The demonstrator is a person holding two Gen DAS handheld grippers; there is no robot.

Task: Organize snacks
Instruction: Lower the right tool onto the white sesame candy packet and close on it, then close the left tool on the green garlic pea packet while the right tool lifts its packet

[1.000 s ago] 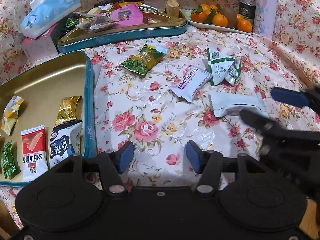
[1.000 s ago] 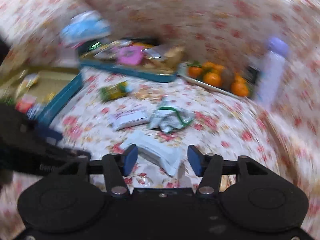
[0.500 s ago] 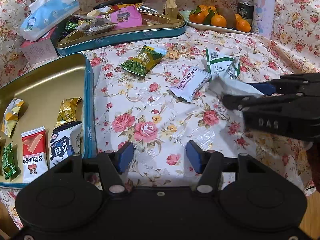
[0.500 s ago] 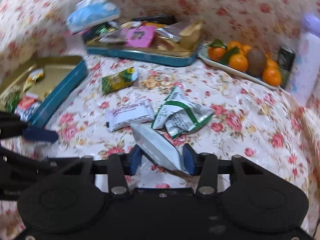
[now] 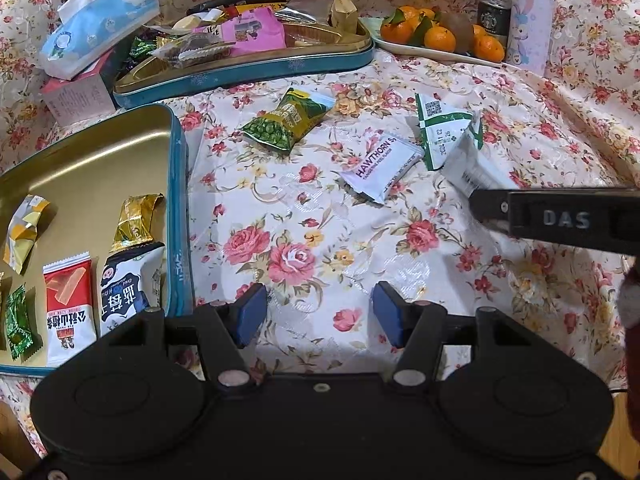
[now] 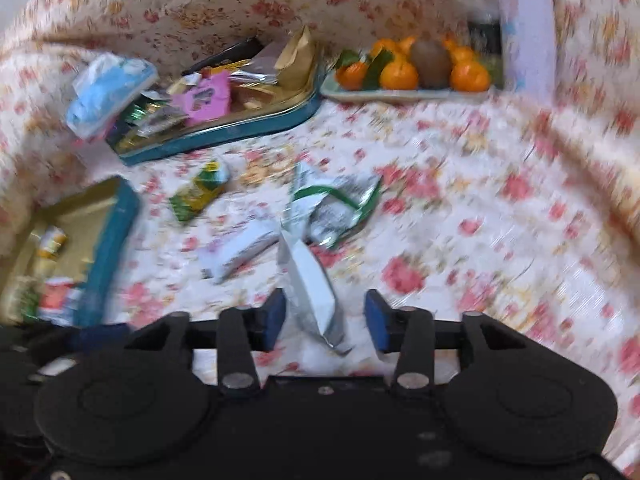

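My left gripper [image 5: 319,312] is open and empty, low over the floral cloth beside the gold tray [image 5: 100,168], which holds several snack packets. My right gripper [image 6: 325,322] stands open with a pale grey-white packet [image 6: 312,292] on edge between its pads; the view is blurred and I cannot tell whether a pad touches it. The same packet [image 5: 470,168] pokes out past the right gripper in the left wrist view. On the cloth lie a green pea packet [image 5: 290,122], a white Hawthorn packet [image 5: 382,168] and a green-and-white packet [image 5: 438,130].
A second blue-rimmed tin [image 5: 248,68] heaped with snacks stands at the back, with a tissue pack [image 5: 96,28] to its left. A plate of oranges [image 5: 436,38], a can and a lilac bottle [image 5: 530,16] stand at the back right.
My right gripper was closed on the pale packet half a second ago; its jaws now stand wider apart and the view has swung. The left gripper has not moved.
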